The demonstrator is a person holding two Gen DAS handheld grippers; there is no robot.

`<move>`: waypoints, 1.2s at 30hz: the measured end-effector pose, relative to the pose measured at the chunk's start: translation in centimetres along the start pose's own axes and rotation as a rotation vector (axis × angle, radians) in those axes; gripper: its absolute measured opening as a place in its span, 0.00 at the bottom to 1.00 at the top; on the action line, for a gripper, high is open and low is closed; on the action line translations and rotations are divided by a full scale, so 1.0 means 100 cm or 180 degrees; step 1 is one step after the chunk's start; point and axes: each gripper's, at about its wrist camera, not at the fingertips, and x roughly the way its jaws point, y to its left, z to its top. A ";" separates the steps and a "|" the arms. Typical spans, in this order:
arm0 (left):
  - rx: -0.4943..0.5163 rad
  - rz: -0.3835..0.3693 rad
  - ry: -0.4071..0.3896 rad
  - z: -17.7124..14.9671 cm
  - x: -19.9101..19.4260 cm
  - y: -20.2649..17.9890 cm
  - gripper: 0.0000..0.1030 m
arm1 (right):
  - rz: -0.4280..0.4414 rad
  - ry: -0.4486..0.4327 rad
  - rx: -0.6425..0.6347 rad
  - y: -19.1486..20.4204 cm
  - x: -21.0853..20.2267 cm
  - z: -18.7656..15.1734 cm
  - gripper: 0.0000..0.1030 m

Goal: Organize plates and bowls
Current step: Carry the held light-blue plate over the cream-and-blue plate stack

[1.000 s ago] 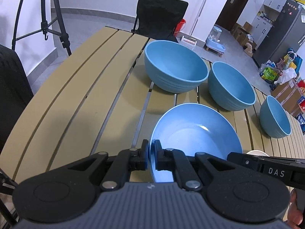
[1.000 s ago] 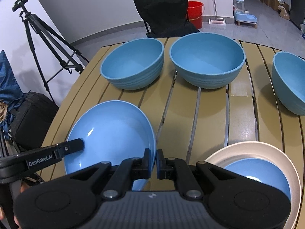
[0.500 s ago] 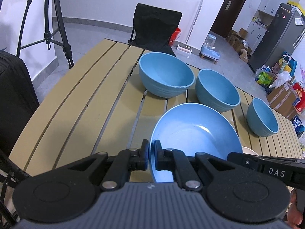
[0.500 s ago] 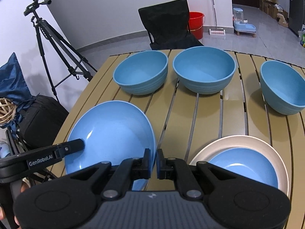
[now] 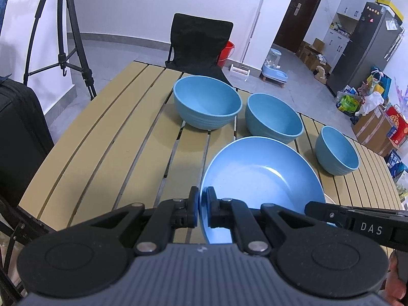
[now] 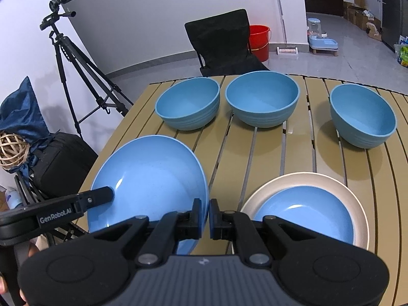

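Both grippers hold one blue plate (image 5: 260, 178) above the slatted table's near edge. My left gripper (image 5: 202, 204) is shut on its left rim. My right gripper (image 6: 205, 215) is shut on its right rim; the plate also shows in the right wrist view (image 6: 150, 178). Three blue bowls stand in a row at the far side: left bowl (image 6: 188, 107), middle bowl (image 6: 262, 102), smaller right bowl (image 6: 362, 117). A beige plate (image 6: 357, 199) on the table to the right carries a smaller blue plate (image 6: 306, 211).
The tan slatted table (image 5: 107, 137) has bare slats on its left half. A black folding chair (image 6: 221, 43) stands behind it. A tripod (image 6: 74, 58) and a black bag (image 6: 61, 163) stand left of the table.
Both grippers have risen and pulled back with the blue plate. The bowls and the stacked plates look smaller and farther off.
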 end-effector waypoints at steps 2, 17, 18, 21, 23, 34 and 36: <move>0.0023 -0.0006 -0.0006 -0.001 -0.003 -0.004 0.07 | -0.0003 -0.0018 0.0012 -0.002 -0.005 -0.002 0.05; 0.0192 -0.0066 -0.0019 -0.011 -0.016 -0.032 0.07 | -0.0028 -0.0117 0.0113 -0.025 -0.034 -0.018 0.05; 0.0206 -0.0071 -0.0023 -0.011 -0.017 -0.034 0.07 | -0.0033 -0.0122 0.0119 -0.026 -0.036 -0.018 0.05; 0.0243 -0.0082 -0.0029 -0.013 -0.018 -0.040 0.07 | -0.0045 -0.0145 0.0140 -0.030 -0.042 -0.020 0.05; 0.0264 -0.0087 -0.0027 -0.014 -0.018 -0.044 0.07 | -0.0056 -0.0161 0.0154 -0.033 -0.045 -0.021 0.05; 0.0393 -0.0112 0.0014 -0.017 -0.016 -0.069 0.07 | -0.0115 -0.0223 0.0263 -0.055 -0.059 -0.029 0.05; 0.0417 -0.0114 0.0030 -0.018 -0.014 -0.073 0.07 | -0.0124 -0.0227 0.0284 -0.060 -0.060 -0.030 0.05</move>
